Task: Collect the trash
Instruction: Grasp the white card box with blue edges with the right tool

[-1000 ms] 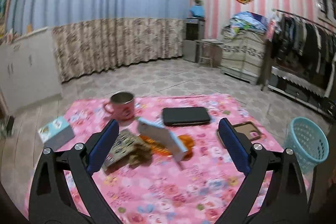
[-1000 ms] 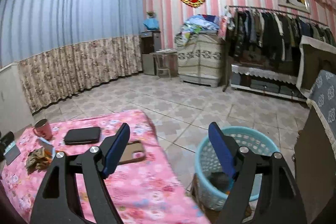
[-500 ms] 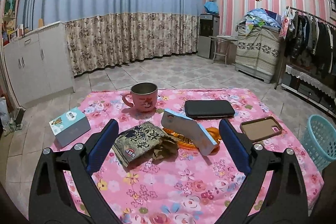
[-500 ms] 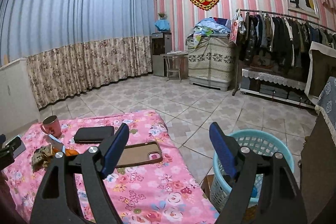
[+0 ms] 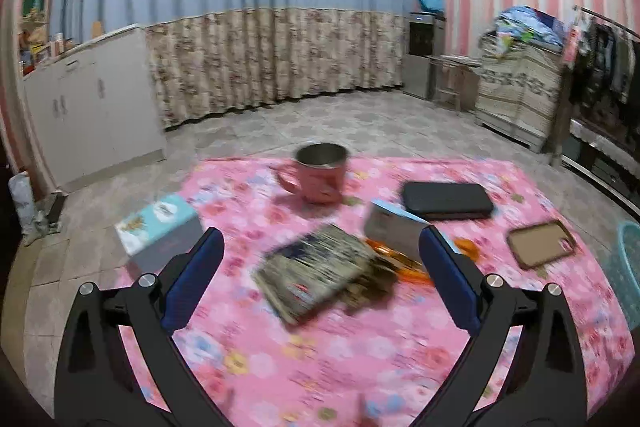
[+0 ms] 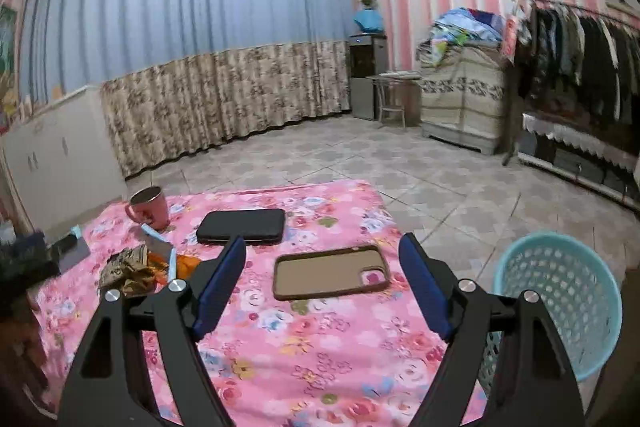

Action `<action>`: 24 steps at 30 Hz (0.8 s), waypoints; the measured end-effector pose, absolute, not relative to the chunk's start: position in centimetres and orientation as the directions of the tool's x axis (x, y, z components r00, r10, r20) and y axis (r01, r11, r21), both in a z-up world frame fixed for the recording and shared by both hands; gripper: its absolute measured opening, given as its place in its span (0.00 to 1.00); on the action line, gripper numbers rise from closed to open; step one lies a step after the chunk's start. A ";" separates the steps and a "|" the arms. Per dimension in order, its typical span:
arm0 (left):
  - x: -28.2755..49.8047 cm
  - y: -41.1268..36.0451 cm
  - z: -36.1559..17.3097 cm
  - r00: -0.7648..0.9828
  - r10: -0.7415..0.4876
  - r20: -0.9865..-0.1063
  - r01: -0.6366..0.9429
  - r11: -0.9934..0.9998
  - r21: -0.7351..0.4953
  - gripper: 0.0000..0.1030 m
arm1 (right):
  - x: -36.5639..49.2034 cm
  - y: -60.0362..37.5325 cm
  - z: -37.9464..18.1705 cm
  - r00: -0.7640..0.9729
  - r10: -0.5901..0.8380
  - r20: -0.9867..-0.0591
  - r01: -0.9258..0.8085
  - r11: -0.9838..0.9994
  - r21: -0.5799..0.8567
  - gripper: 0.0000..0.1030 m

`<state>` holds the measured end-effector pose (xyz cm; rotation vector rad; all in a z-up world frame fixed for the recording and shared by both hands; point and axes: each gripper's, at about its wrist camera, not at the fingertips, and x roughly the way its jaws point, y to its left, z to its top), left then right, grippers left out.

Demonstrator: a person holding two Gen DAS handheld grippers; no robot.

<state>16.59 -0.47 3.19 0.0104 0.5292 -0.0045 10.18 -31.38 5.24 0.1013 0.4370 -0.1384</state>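
Both your grippers hang spread wide and empty over the pink cloth.

Left wrist view: your left gripper point(image 5: 322, 269) has its jaws wide apart with the dark wrapper point(image 5: 320, 273) lying flat on the cloth point(image 5: 360, 355) between them, untouched; an orange wrapper point(image 5: 408, 263) and a small carton point(image 5: 400, 233) touch its right edge, with a mug point(image 5: 320, 173) behind, a box point(image 5: 158, 231) at the left and a black case point(image 5: 446, 201) beyond. Right wrist view: your right gripper point(image 6: 324, 285) is wide too, over a phone case point(image 6: 330, 273); the trash pile point(image 6: 132, 267) lies far left and the bin point(image 6: 560, 299) stands off the cloth's right edge.
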 end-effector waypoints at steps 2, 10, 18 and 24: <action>17.4 0.6 3.9 0.868 0.016 -0.497 -0.018 1.000 0.000 0.92 | 10.8 -29.9 5.8 0.906 -0.088 -0.415 0.123 0.991 0.059 0.75; 19.7 2.0 2.6 0.851 0.013 -0.524 0.004 1.000 0.030 0.92 | 16.0 -22.3 2.3 0.863 0.093 -0.496 -0.038 0.992 0.120 0.68; 19.6 3.6 -2.1 0.782 0.014 -0.623 0.017 0.999 0.043 0.92 | 21.9 -17.5 -3.5 0.744 0.154 -0.651 -0.117 0.988 0.099 0.37; 20.3 3.3 -2.5 0.774 -0.016 -0.633 0.025 1.000 0.005 0.92 | 23.1 -16.3 -5.6 0.688 0.186 -0.701 -0.147 0.982 0.116 0.10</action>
